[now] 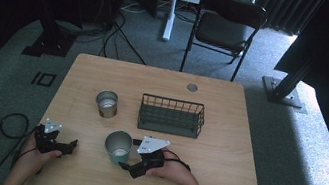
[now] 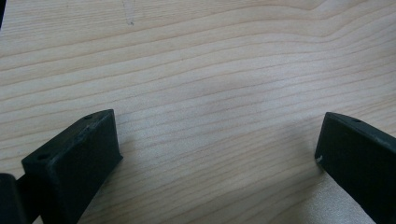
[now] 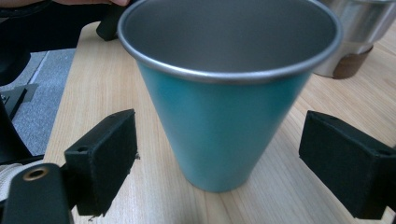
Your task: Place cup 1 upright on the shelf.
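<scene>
A light wooden desk [image 1: 226, 133] with rounded corners stands on grey-green carpet [image 1: 296, 140] in a dim room. Daylight falls in a bright band across the carpet at the far right. Beyond the desk's far edge stands a black folding chair [image 1: 227, 24], and to its left the white leg of another piece of furniture [image 1: 171, 12]. Black cables [image 1: 110, 38] trail over the carpet past the desk's far left corner, near a dark stand base [image 1: 48, 45]. A small round grommet [image 1: 192, 87] is set in the desk top near the far edge.

The right claw [image 1: 127, 156], held in the person's right hand [image 1: 174, 171], lies low on the desk with its jaws spread wide on either side of a teal cup [image 1: 118, 146], which stands upright just ahead of it; in the right gripper view the teal cup [image 3: 224, 102] sits between the jaws with a clear gap on each side, touching neither. Past the cup, farther out from this claw, stands a steel cup [image 1: 107, 103], and beside that a dark wire basket [image 1: 171, 116].

The left claw [image 1: 73, 145], in the left hand [image 1: 32, 159], rests near the desk's near left corner. Its jaws are wide apart with nothing between them but bare wood grain [image 2: 210, 102].
</scene>
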The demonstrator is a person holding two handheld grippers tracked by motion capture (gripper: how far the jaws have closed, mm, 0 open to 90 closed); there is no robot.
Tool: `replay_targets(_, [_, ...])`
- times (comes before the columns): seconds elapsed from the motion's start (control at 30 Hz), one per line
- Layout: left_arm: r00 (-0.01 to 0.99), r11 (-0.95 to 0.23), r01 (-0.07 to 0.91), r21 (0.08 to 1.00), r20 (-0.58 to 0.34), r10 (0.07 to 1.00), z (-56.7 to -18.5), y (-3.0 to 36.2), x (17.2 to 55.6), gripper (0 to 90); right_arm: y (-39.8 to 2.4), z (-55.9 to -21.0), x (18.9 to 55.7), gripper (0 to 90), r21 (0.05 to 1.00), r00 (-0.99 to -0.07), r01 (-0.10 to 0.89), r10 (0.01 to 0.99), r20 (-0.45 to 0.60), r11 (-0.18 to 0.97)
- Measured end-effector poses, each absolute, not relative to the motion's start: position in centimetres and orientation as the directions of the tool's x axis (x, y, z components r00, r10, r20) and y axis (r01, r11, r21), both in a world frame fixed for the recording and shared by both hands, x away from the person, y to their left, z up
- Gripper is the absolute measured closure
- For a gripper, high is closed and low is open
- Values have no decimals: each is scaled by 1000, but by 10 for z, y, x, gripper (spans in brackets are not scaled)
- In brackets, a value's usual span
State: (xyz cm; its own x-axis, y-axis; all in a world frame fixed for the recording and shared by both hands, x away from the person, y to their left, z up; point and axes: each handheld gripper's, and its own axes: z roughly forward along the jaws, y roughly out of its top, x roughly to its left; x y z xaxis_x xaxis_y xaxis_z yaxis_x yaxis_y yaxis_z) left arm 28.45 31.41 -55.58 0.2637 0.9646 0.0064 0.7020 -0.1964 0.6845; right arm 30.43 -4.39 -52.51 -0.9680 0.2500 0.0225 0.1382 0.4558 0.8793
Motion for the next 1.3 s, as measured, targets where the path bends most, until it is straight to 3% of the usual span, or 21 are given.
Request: replay_targets(1.3, [264, -197, 703, 684, 6, 965, -556, 314, 284, 4, -17, -520, 313, 110, 937, -962, 125, 272, 33, 326])
